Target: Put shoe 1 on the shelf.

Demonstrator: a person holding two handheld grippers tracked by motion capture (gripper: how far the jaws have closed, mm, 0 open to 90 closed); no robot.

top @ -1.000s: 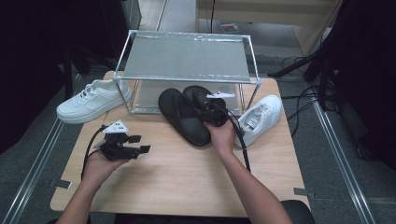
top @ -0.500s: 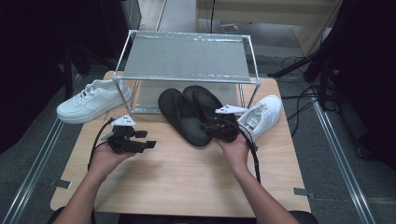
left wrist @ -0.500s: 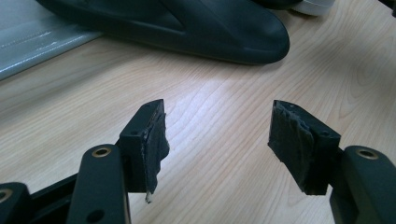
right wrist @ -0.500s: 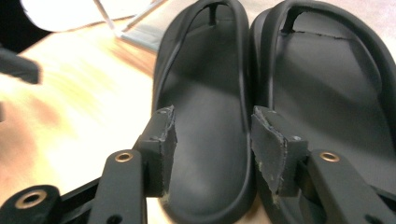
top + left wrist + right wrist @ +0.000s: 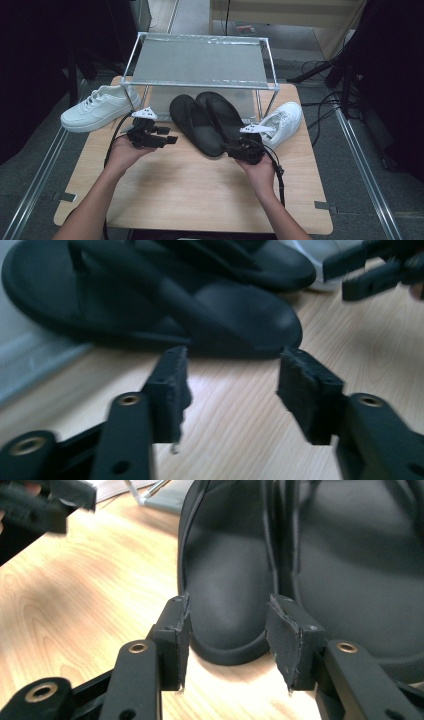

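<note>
L gripper (image 5: 167,138) moved toward 2 black sandals (image 5: 210,122); R gripper (image 5: 235,148) at heels. Both jaws wide, empty.

Two black sandals (image 5: 212,121), side by side, soles down, on table (image 5: 175,190)

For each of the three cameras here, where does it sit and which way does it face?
High view: above the person's side, facing forward and down on the table; both forearms show.
Left gripper view: rides the left tongs, low, facing the black slippers; its open jaws show.
Right gripper view: rides the right tongs, facing the slipper heels; its open jaws show.
Shared: the slippers appear in all three.
</note>
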